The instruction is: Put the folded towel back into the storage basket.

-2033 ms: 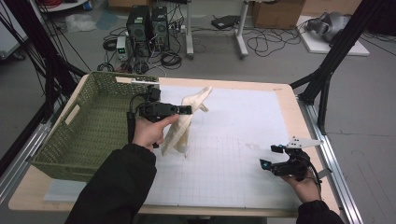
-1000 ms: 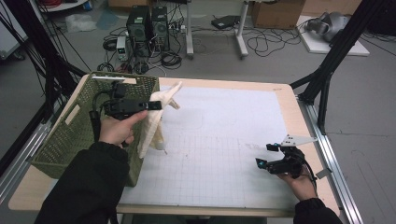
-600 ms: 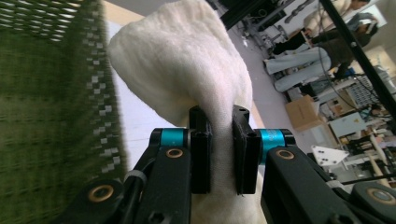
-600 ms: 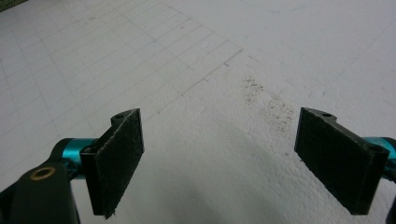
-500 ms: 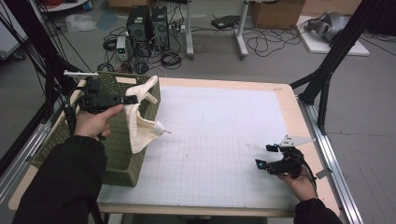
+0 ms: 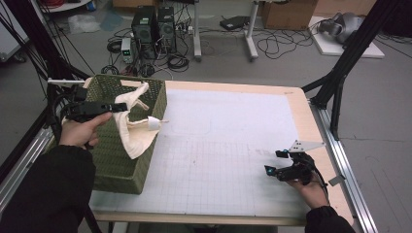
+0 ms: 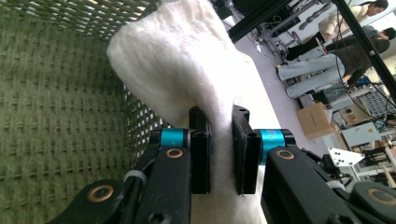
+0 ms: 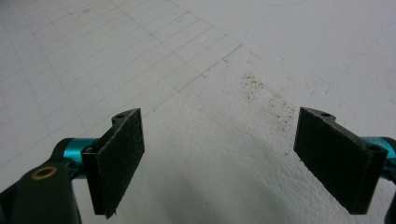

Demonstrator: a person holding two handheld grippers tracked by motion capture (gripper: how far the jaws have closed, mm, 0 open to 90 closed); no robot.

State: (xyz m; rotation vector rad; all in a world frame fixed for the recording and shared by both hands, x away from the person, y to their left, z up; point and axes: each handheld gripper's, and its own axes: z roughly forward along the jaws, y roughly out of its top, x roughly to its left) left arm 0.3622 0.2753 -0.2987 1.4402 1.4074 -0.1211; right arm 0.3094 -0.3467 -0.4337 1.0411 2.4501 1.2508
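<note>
- While the left gripper (image 6: 114, 106) hangs over the green woven basket (image 6: 145, 150), its black jaws are clamped tight on a cream-white cloth (image 6: 133, 131); left gripper view shows the pads (image 7: 201, 154) pinching a bunched fold of the cloth (image 7: 187, 60), basket weave (image 7: 56, 116) behind.
- Right gripper (image 6: 278, 162) rests low on the table's near right part, held in the person's right hand (image 6: 311, 189), jaws wide apart, nothing between them; right gripper view shows both pads (image 8: 119, 154) over bare mat (image 8: 210, 140).
- Cloth: soft, crumpled, hangs from the jaws partly inside the basket and partly draped over its right rim; one pointed corner sticks out toward the mat.
- Basket sits at the table's left edge, rectangular, tall walls, tilted look from the high view.
- Table (image 6: 303, 116): light wooden top covered by a white gridded mat (image 6: 223, 145), faint speckled dirt in right gripper view.
- Room: grey floor, black computer towers (image 6: 153, 24), loose cables, cardboard box, black frame struts (image 6: 350, 53) either side.
</note>
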